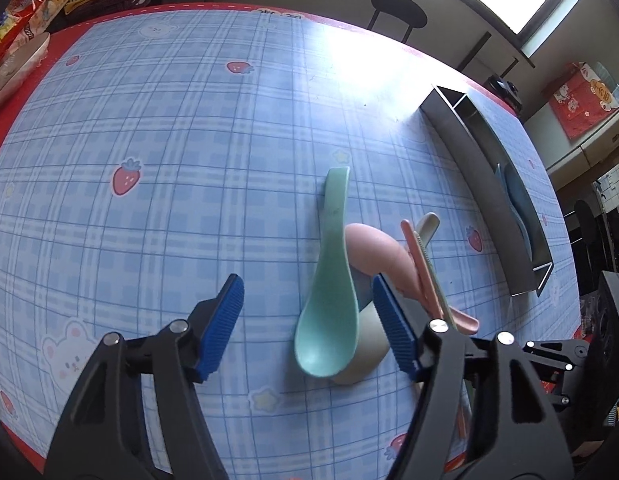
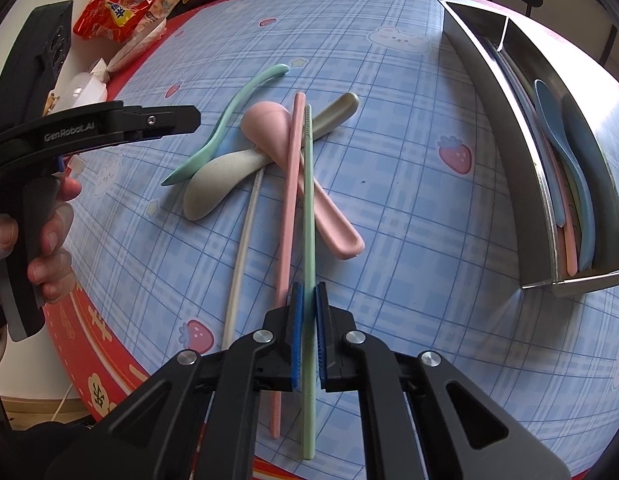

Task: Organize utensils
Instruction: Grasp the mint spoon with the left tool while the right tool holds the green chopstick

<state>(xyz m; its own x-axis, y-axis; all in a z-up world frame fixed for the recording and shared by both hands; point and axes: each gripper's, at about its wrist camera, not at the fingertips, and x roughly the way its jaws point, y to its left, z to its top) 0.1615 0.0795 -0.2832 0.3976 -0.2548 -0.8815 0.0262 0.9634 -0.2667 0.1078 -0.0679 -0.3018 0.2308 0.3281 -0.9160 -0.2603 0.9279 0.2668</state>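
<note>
grey spoon (image 1: 365,354): bowl mostly hidden under green spoon (image 1: 329,312)
pink chopstick (image 2: 287,216): near end hidden beneath right tongs (image 2: 308,332)

Home dining room, cartoon tablecloth (image 1: 149,128), snack packets (image 2: 121,8), stool (image 1: 397,12)

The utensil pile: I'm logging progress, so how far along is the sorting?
Done: blue spoons lie in the steel tray. In hand: the right gripper clamps the green chopstick. Left: mint spoon, grey spoon, pink spoon, pink chopstick, white chopstick.
</note>
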